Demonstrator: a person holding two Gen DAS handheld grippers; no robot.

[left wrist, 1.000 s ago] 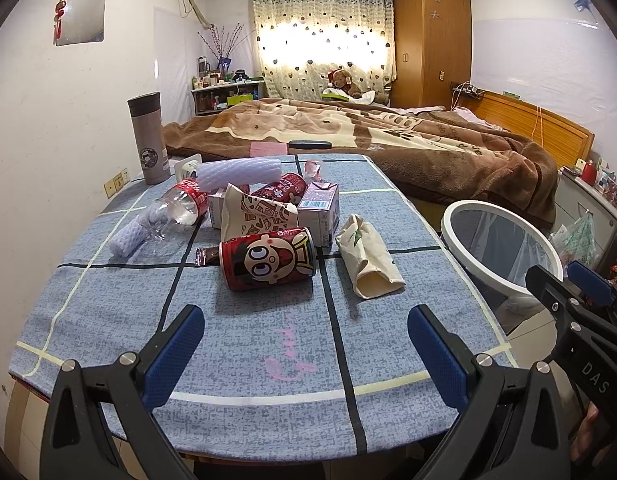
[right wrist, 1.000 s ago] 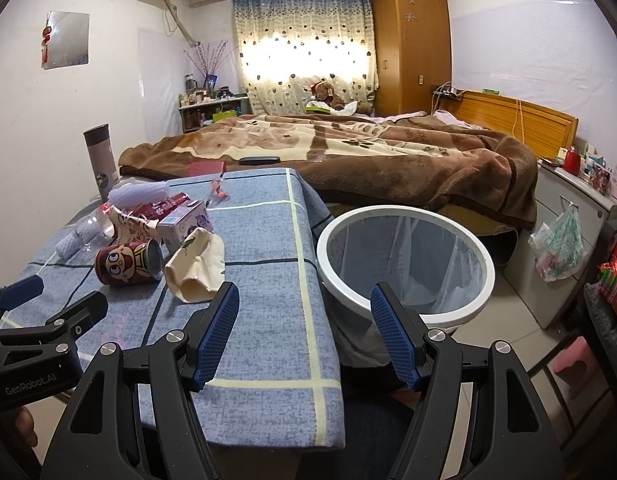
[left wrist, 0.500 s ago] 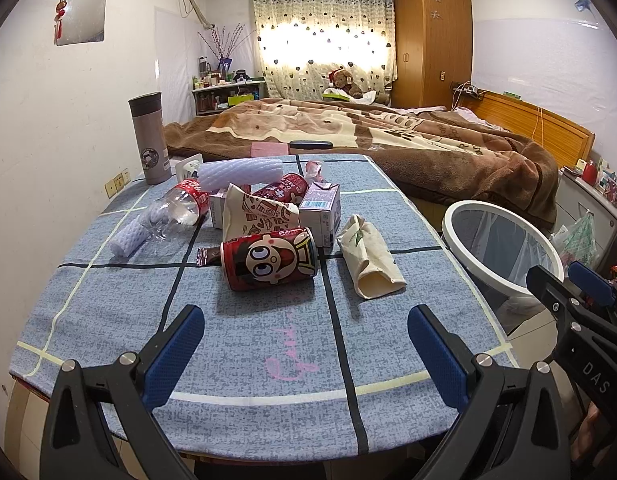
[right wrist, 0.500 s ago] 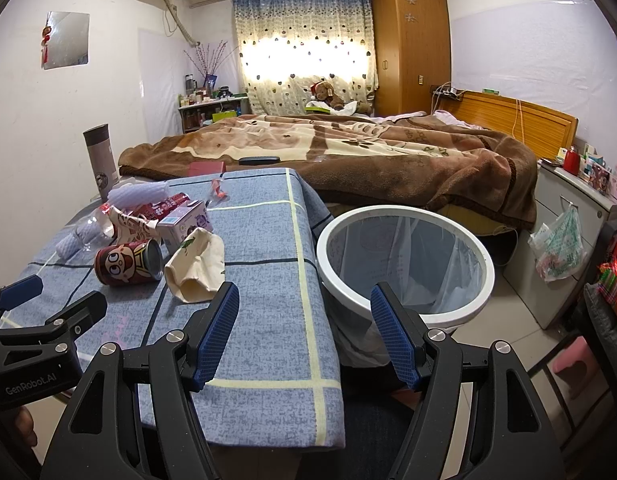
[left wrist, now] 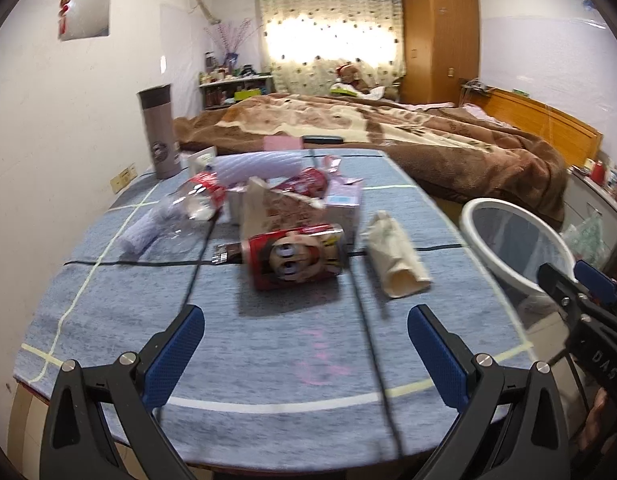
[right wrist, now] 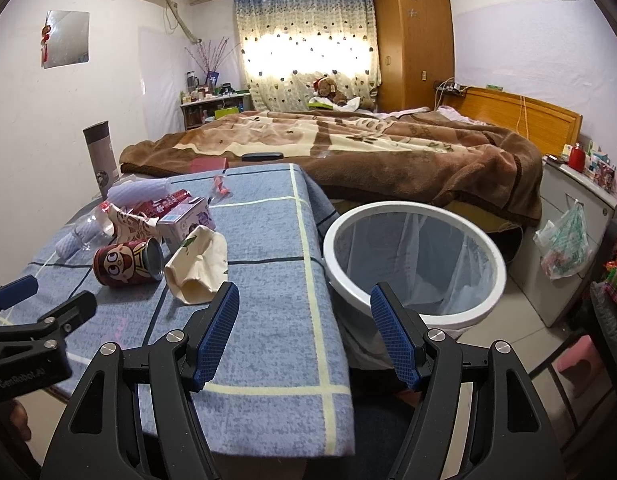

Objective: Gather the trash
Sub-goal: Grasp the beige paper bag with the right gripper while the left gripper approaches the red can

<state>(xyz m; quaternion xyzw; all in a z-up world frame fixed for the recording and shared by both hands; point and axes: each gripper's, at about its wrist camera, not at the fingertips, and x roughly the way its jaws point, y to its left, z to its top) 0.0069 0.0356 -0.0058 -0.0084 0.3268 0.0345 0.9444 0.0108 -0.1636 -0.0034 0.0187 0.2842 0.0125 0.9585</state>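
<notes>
Left wrist view: your left hand-held gripper [left wrist: 304, 340] hung wide open and empty over the near part of the blue-clothed worktop [left wrist: 268, 360]. The red cartoon-face can [left wrist: 296, 256] lay on its side straight ahead of the blue pads, its long axis running left to right across your line of approach, apart from both fingers. Just to its right lay the cream paper bag [left wrist: 396, 260], its open mouth turned toward you. Behind the can sat the rest of the litter: a torn printed paper bag [left wrist: 276, 210], a small carton [left wrist: 342, 206] and a clear plastic bottle [left wrist: 192, 206]. The white-rimmed trash bin [left wrist: 512, 240] stood off the worktop's right edge. This view was blurred.

Right wrist view: your right hand-held gripper [right wrist: 304, 332] was also spread wide with nothing between its pads, straddling the worktop's right edge with the lined bin [right wrist: 412, 256] ahead and to the right. The can [right wrist: 128, 264] lay well off to the left, the cream bag [right wrist: 198, 264] between it and this gripper. By this showing the left hand was the nearer to the can, and a grasp across its round body looked the natural approach.
</notes>
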